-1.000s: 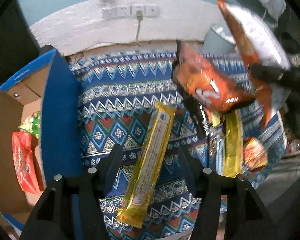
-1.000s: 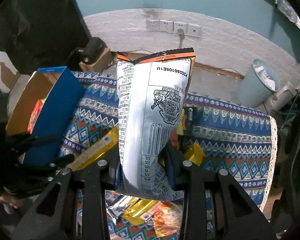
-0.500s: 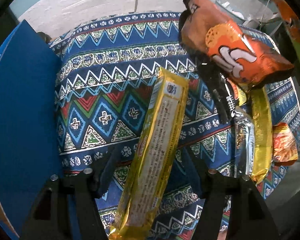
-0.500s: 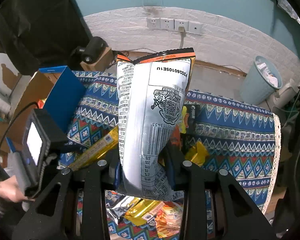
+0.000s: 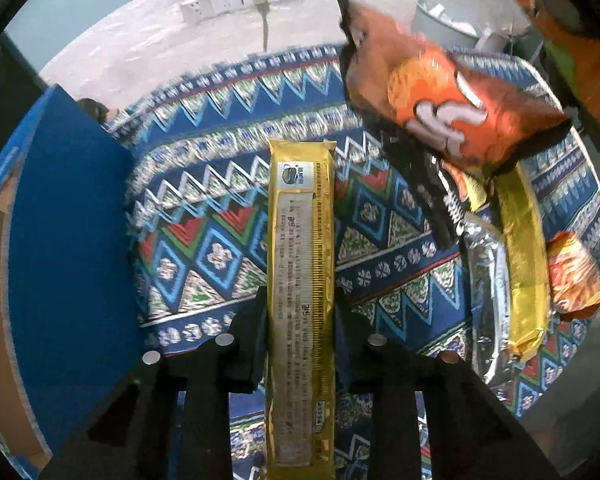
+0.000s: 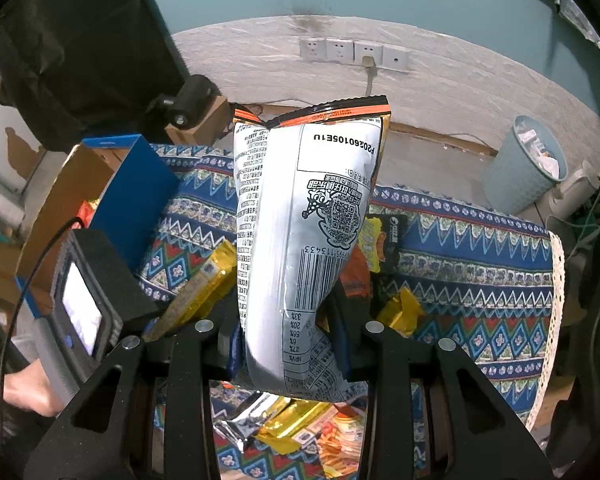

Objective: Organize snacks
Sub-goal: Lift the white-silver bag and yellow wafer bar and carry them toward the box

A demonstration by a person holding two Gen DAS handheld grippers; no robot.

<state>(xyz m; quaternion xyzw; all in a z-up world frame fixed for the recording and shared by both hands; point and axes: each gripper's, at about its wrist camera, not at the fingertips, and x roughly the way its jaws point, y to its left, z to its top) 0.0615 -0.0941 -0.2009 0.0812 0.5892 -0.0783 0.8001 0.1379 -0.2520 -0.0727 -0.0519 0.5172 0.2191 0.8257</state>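
Gold and shiny, the long cookie pack [image 5: 301, 280] is pinched between the two black fingers [image 5: 260, 320] of the left gripper [image 5: 300, 320] in the left wrist view. It points straight ahead, over the desk [image 5: 220, 200] with its blue zigzag cloth. A blue box [image 5: 68, 248] stands at the left edge of the desk. An orange chip bag [image 5: 448, 108] lies toward the far right corner, on top of other snacks. Below it, near the right edge, lie a silver wrapper [image 5: 488, 280], a second gold pack [image 5: 524, 256] and a small orange snack bag [image 5: 572, 276], close together.

In the right wrist view, the fingers [image 6: 342, 344] of the right gripper [image 6: 288, 344] squeeze the bottom of a big silver chip bag [image 6: 300, 216]. The bag stands up tall above the desk [image 6: 480, 264], with its printed back and bar code facing the camera. The left gripper [image 6: 88, 300] shows at the left, holding the long cookie pack [image 6: 202, 284] next to the blue box [image 6: 132, 196]. That box is open, with brown card inside. Gold and orange snacks [image 6: 300, 428] lie on the cloth under the bag. A pale bin [image 6: 524, 164] sits on the floor past the far right corner.
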